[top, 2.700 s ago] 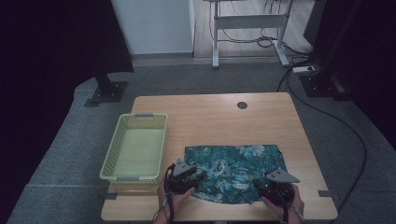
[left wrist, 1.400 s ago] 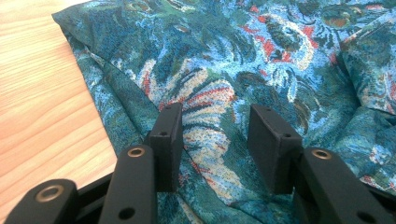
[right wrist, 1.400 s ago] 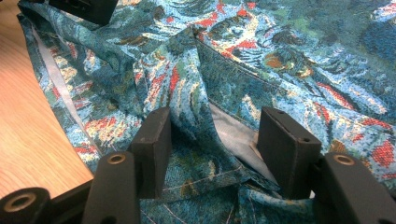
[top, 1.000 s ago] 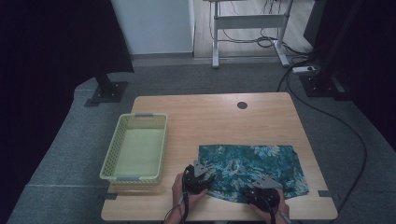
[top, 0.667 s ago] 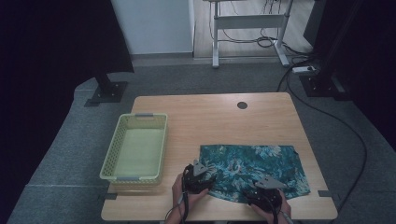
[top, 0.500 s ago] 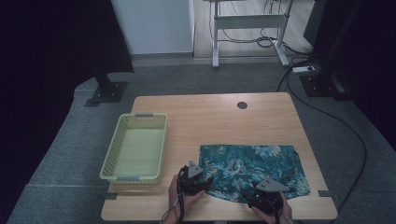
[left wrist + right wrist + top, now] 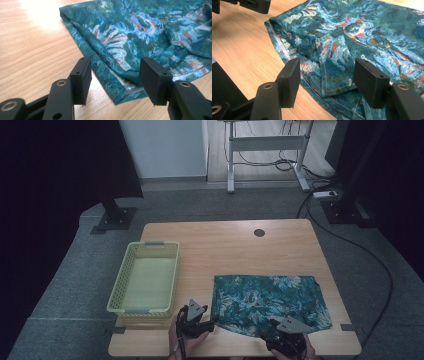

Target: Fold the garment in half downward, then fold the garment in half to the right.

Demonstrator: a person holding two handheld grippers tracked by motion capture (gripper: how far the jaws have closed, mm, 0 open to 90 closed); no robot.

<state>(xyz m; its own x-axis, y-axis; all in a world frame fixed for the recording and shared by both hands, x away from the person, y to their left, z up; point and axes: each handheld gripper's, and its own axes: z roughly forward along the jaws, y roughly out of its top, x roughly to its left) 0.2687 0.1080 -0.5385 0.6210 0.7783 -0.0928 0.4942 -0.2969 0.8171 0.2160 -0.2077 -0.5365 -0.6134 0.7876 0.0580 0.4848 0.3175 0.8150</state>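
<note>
High view: wooden bench point(image 7: 240, 245) w/ a teal floral-print garment point(image 7: 270, 302) spread flat on its near right part, and a pale yellow-green plastic basket point(image 7: 146, 277) on the left, apart from the cloth. Left hand-held gripper point(image 7: 209, 324) sits at the garment's near left corner, right hand-held gripper point(image 7: 280, 335) at the near edge further right; both hands come in from the bottom edge. Left gripper view: left hand-held gripper point(image 7: 115, 82) has jaws spread wide, nothing clamped; the garment's point(image 7: 150, 32) hemmed corner lies on the bench point(image 7: 32, 55) betw. the two jaws, not pinched. Right gripper view: right hand-held gripper point(image 7: 327, 82) also wide open, holding nothing; a folded, stitched edge of the garment point(image 7: 372, 30) lies betw. and just beyond its jaws, w/ bare bench point(image 7: 247, 55) to the left and the other gripper's black jaw at top left
</note>
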